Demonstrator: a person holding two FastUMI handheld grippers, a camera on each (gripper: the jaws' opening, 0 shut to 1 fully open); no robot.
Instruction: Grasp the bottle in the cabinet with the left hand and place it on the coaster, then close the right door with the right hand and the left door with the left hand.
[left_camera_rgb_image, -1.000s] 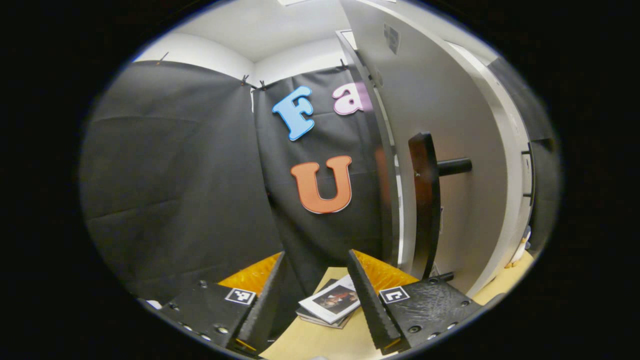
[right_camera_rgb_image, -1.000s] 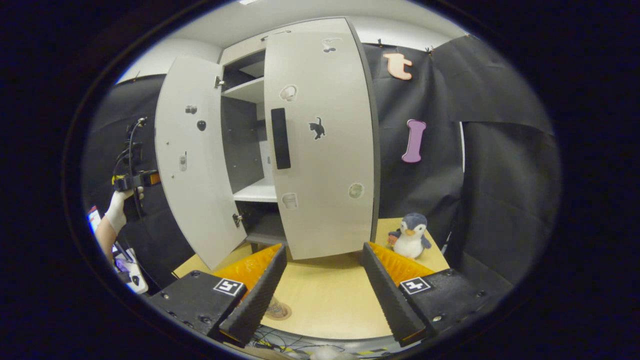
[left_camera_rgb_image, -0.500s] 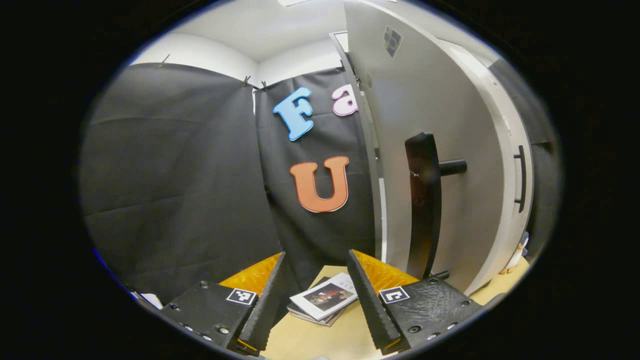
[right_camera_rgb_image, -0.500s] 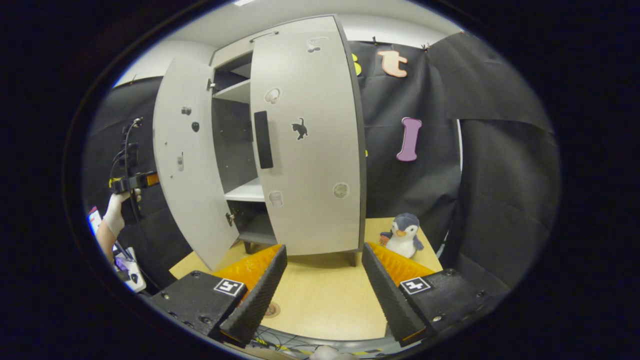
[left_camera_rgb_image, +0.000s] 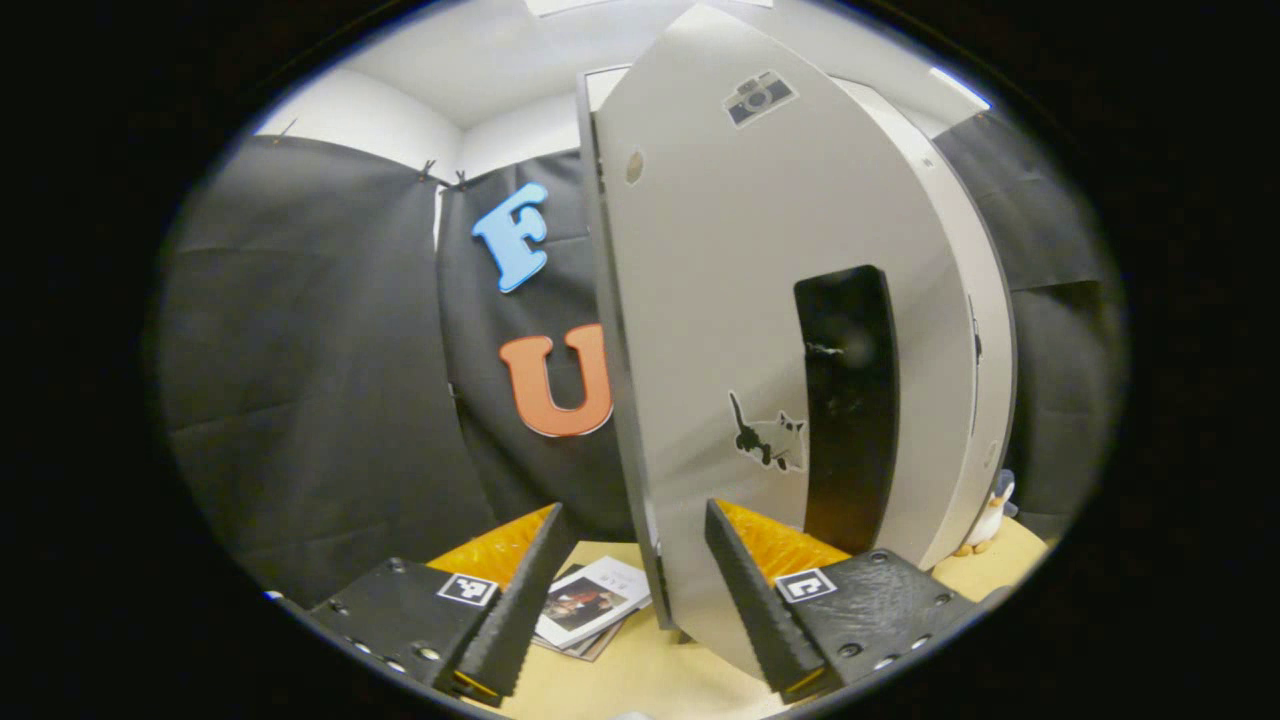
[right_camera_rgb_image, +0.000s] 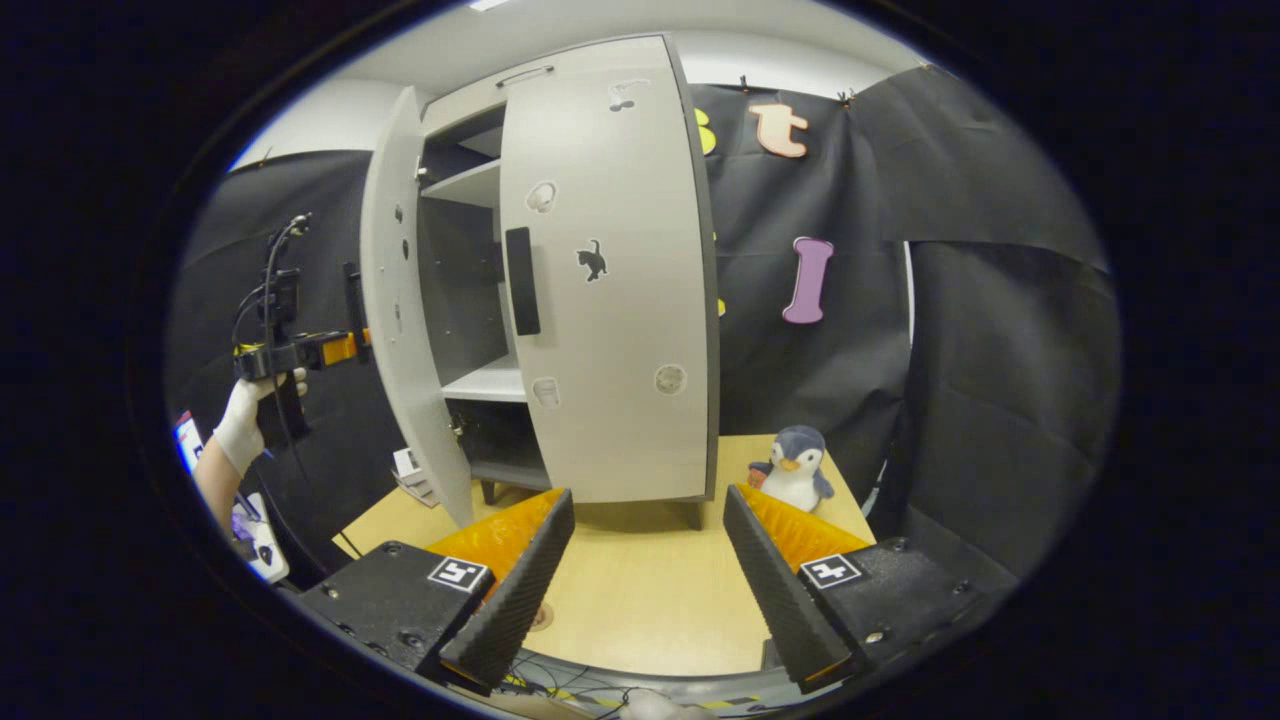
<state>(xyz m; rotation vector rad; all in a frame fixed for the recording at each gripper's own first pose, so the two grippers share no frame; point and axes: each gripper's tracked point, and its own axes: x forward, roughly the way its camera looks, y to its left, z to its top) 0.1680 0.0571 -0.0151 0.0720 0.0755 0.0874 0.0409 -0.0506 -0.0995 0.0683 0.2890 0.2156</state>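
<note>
Left gripper (left_camera_rgb_image: 625, 590): jaws seen spread apart, nothing held between them; the left door's lower free edge is seen between the fingers, contact cannot be told. In the right gripper view it (right_camera_rgb_image: 345, 345) is seen farther off, held up by a gloved hand (right_camera_rgb_image: 245, 430), its front end at or just beside the outer face of the left door; contact cannot be told.
Right gripper (right_camera_rgb_image: 645, 580): jaws seen spread apart, nothing gripped; held above the near edge of the table, well apart from the cabinet.
Left door (left_camera_rgb_image: 730, 330): seen part open, swung outward from the cabinet; a dark vertical handle (left_camera_rgb_image: 845, 400) is mounted on its face, with a cat sticker (left_camera_rgb_image: 765, 440) beside it and a camera sticker (left_camera_rgb_image: 755, 95) near the top.
Right door (right_camera_rgb_image: 610, 290): seen nearly shut or shut against the cabinet front; exact closure cannot be told. A dark handle (right_camera_rgb_image: 521, 280) sits near its left edge, a cat sticker (right_camera_rgb_image: 592, 260) beside that.
Cabinet (right_camera_rgb_image: 470, 290): stands on the far part of the table; shelves are seen through the gap between the doors.
Bottle: cannot be made out.
Coaster (right_camera_rgb_image: 541, 615): a small round piece is seen near the table's near edge, part hidden behind the right gripper's left finger.
Table (right_camera_rgb_image: 650, 610): light wood top.
Magazines (left_camera_rgb_image: 590, 605): stacked at the table's left edge, beside the left door.
Penguin toy (right_camera_rgb_image: 795, 470): stands toward the table's far right corner, beside the cabinet.
</note>
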